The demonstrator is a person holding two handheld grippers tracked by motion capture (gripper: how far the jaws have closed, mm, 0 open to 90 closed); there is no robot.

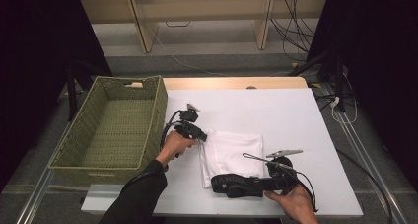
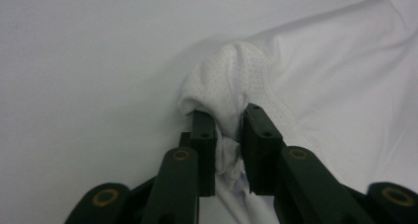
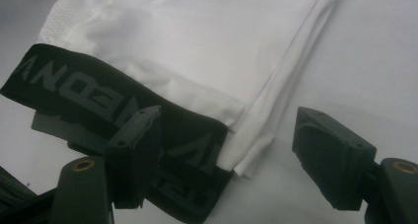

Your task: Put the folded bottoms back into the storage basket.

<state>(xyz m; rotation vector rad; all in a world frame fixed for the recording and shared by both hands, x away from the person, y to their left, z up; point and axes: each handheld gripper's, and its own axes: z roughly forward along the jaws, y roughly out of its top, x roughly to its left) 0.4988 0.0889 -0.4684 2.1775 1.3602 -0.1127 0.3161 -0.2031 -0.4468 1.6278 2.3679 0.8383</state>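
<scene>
A folded white garment point(image 1: 231, 152) with a black lettered waistband point(image 1: 241, 184) lies on the white table point(image 1: 286, 115). My left gripper point(image 1: 202, 137) is at the garment's far left corner. In the left gripper view the jaws point(image 2: 229, 135) are shut on a bunched fold of the white mesh fabric point(image 2: 231, 81). My right gripper point(image 1: 263, 182) sits at the near edge by the waistband. In the right gripper view it point(image 3: 229, 140) stands open: one jaw lies over the waistband point(image 3: 74, 86), the other is off to the side, and the garment's corner point(image 3: 251, 150) lies between them.
A green woven basket point(image 1: 162, 100) stands at the table's left, close beside the left hand. Bare white tabletop stretches behind and to the right of the garment. Cables trail from both grippers, and more run over the floor at the far right.
</scene>
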